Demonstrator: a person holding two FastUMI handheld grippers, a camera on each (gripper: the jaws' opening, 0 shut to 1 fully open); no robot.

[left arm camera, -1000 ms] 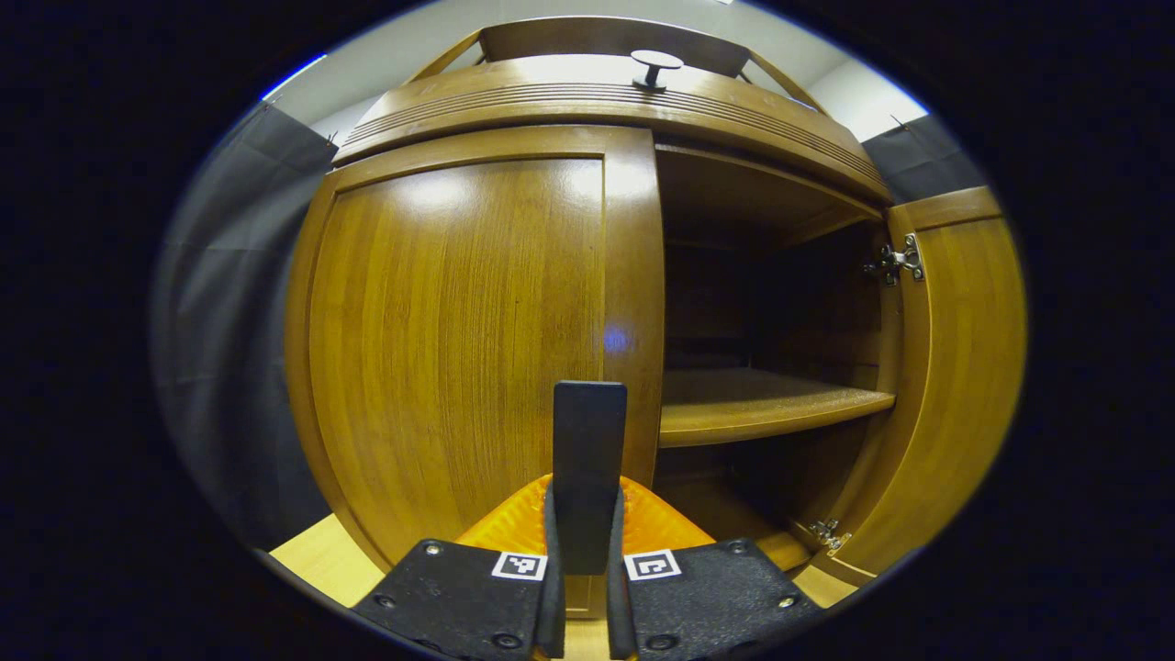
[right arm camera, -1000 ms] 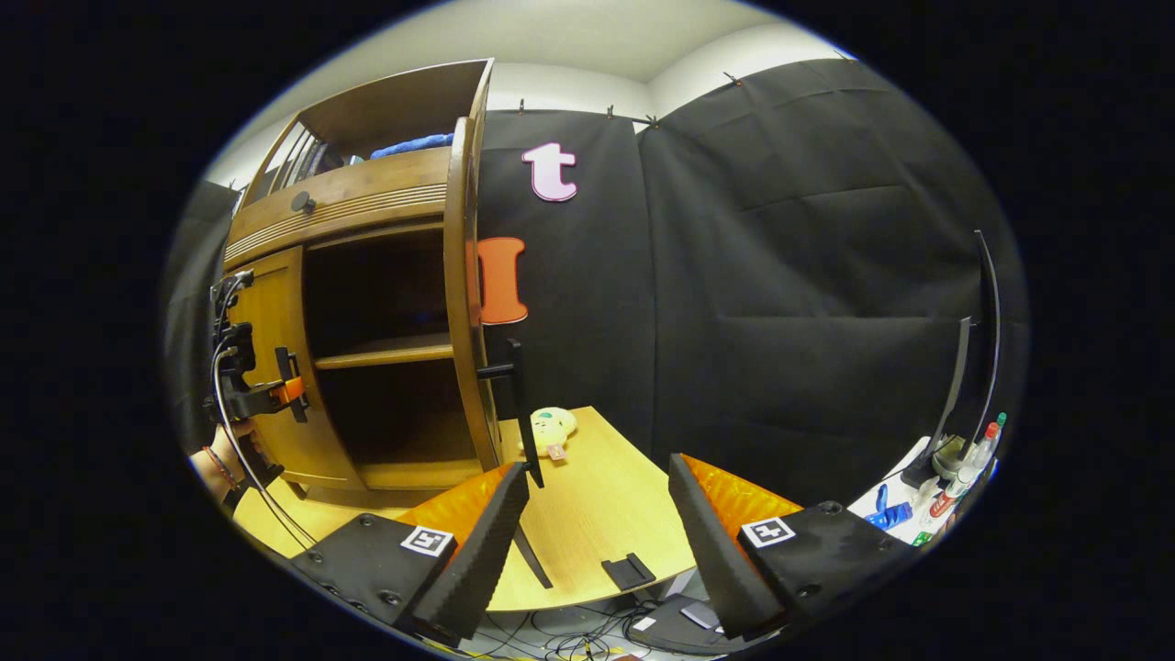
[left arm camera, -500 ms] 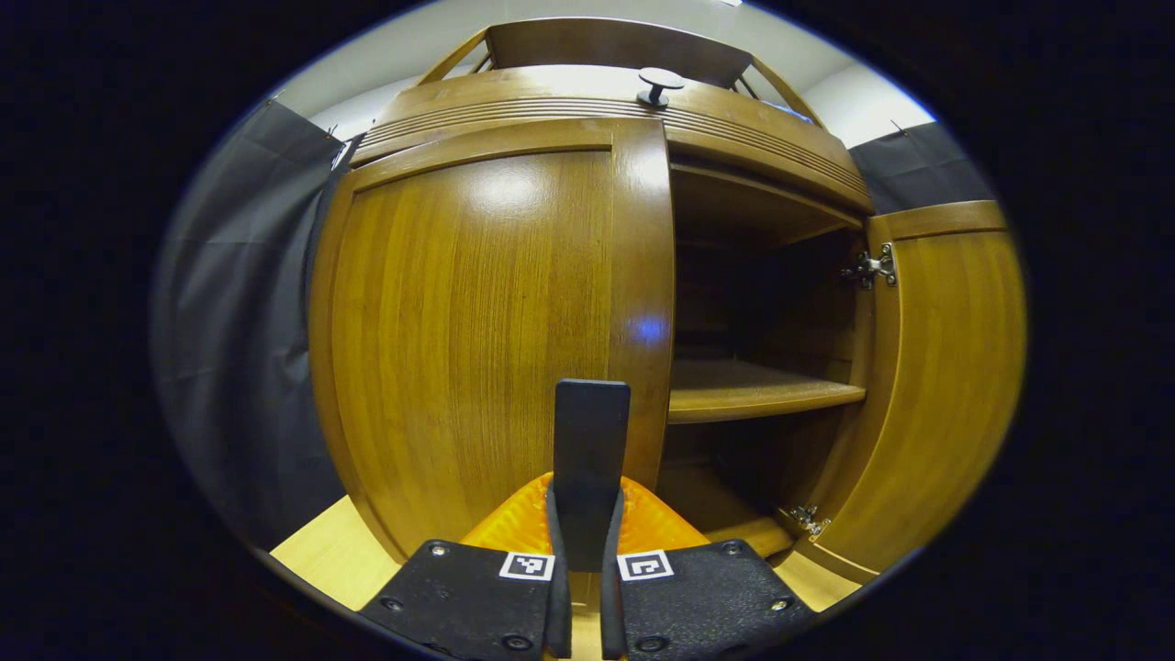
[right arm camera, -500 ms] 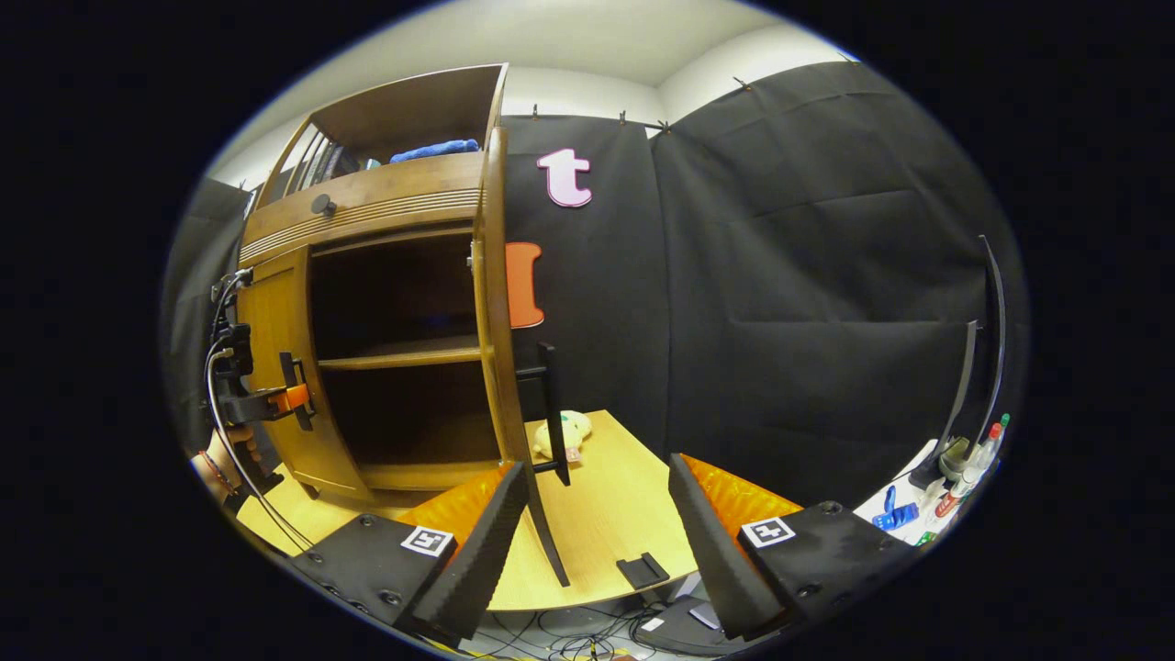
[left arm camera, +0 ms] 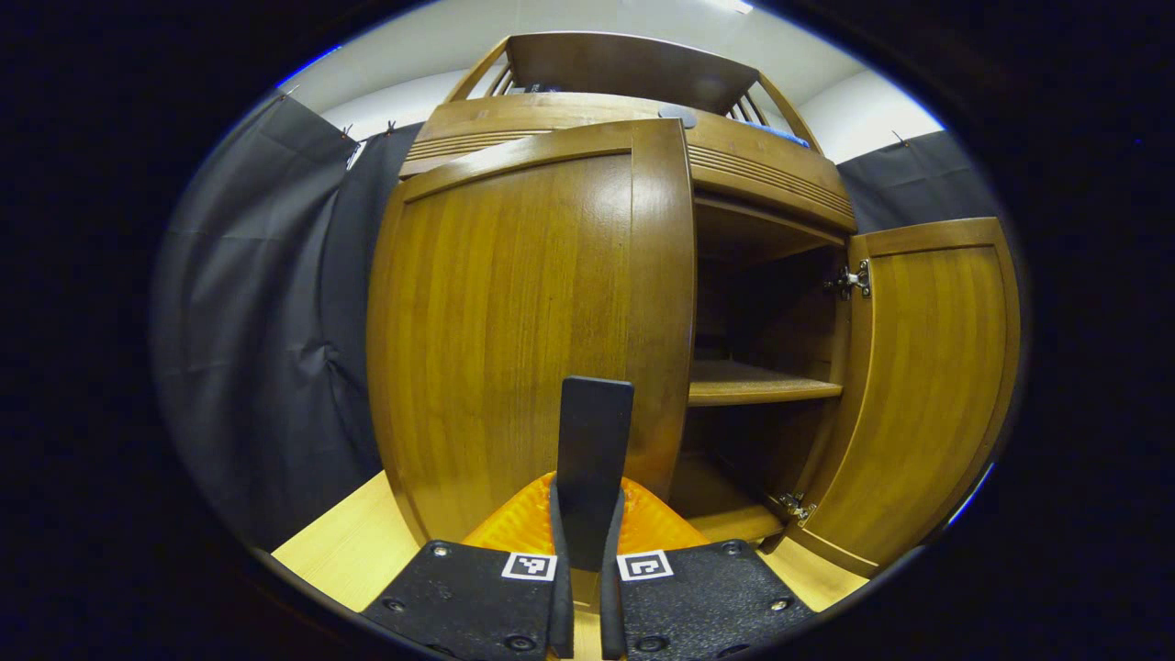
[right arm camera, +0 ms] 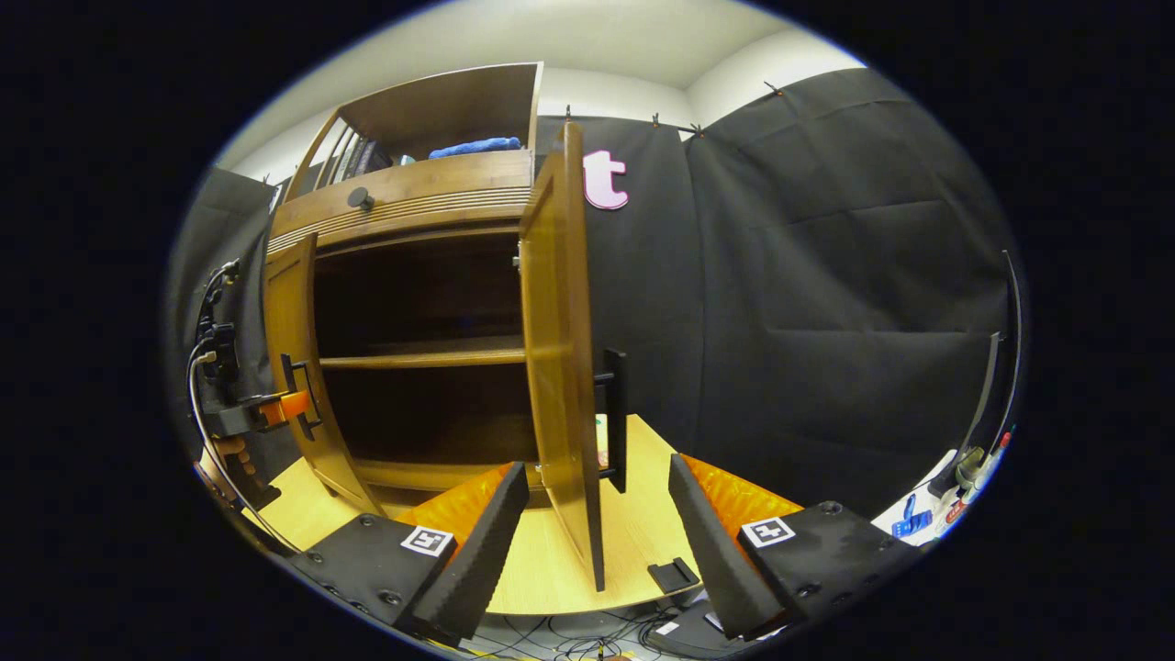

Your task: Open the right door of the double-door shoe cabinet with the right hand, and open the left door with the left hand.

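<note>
Each gripper has a black, grainy base plate at the bottom of its frame, studded with round screws and carrying small square black-and-white markers. Orange ribbed pieces rise behind the plates. At the left edge of the right gripper view, the left gripper (right arm camera: pixel 298 408) shows a black body with an orange part and trailing black cables.

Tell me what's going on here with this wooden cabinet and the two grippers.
A person is opening a double-door shoe cabinet with two handheld grippers. The left gripper is shut on the left door's handle, and the left door is swung partly out. The right door stands wide open, its handle free; the right gripper is open and holds nothing. A bare shelf shows inside.
</note>
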